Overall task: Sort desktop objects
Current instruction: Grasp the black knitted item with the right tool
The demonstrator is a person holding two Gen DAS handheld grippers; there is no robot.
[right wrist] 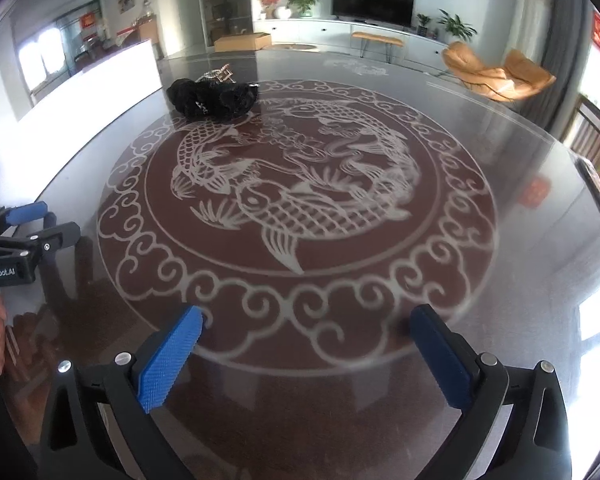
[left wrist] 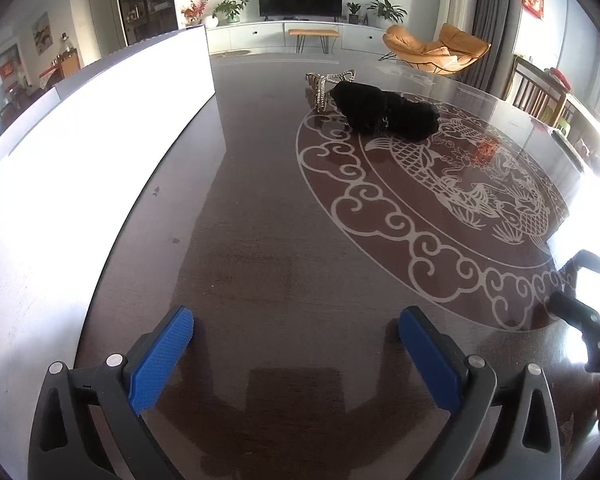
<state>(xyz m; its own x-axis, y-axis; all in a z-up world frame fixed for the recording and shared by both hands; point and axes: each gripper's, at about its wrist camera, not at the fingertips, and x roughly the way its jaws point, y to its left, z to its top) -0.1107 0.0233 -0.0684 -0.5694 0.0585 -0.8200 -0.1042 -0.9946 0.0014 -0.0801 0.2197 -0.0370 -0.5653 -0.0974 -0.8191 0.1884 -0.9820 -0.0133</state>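
Item 1, table (left wrist: 260, 200): dark, glossy, with a pale round fish-and-cloud pattern (right wrist: 292, 200) set under the sheen.

Item 2, black bundle (left wrist: 384, 112): soft and crumpled, lying at the far edge of the pattern, well apart from both of your tools. It touches item 3.

Item 3, sparkly strappy thing (left wrist: 328, 88): glittering bands, half hidden behind the bundle; what it is cannot be told.

Item 4, white box (left wrist: 100, 128): long, along the left side, likely your sorting bin, hence the goods heaped near its far end.

Item 5, left gripper (left wrist: 296, 344): released, blue pads spread wide, nothing between them, hanging over bare table at the near edge.

Item 6, right gripper (right wrist: 306, 344): likewise spread and empty, near rim of the pattern.

Lettering: "GenRobot.AI" reads on the left tool's body.
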